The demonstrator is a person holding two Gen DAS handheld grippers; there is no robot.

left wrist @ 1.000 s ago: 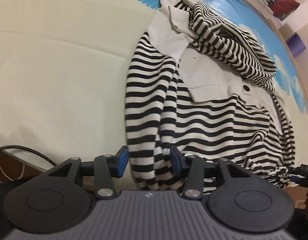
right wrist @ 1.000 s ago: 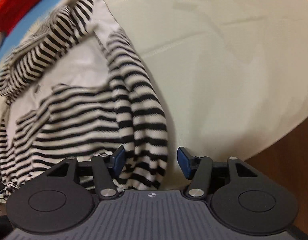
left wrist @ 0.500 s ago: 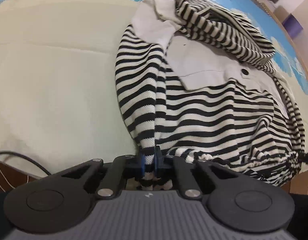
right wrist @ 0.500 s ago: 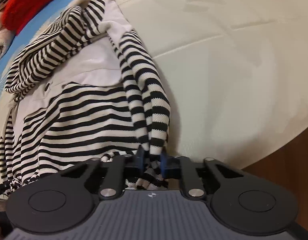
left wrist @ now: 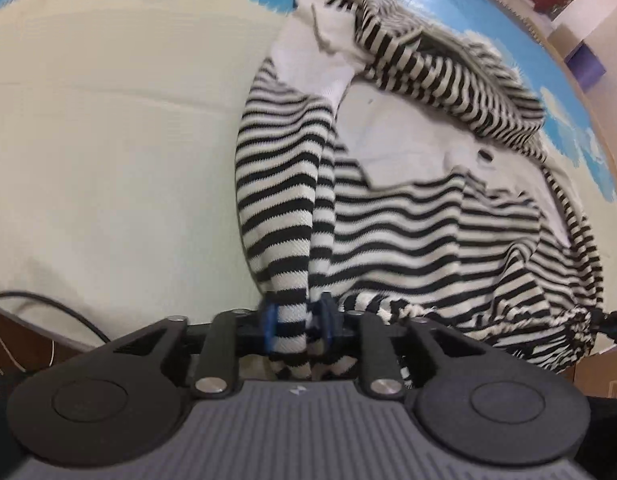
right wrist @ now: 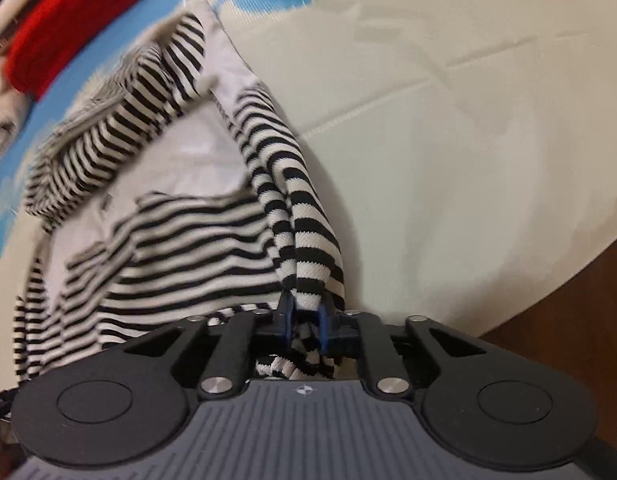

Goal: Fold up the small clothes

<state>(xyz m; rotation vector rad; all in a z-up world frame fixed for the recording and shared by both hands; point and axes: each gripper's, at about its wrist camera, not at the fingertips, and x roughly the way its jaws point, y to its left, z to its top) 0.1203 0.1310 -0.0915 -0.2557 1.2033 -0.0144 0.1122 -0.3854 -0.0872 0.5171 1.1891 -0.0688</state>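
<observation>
Both sleeves pinched, fold about to go!

The left gripper (left wrist: 296, 326) and right gripper (right wrist: 306, 322) each have a striped sleeve cuff bunched between jaws that are easing apart. Best to lift together, level, carrying the cuffs far over the striped top (left wrist: 408, 216), which lies spread on the bed (left wrist: 108, 140) just beyond both grippers.

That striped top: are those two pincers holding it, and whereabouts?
Yes. The left gripper and right gripper each pinch a sleeve end of the striped top, jaws easing open.
</observation>
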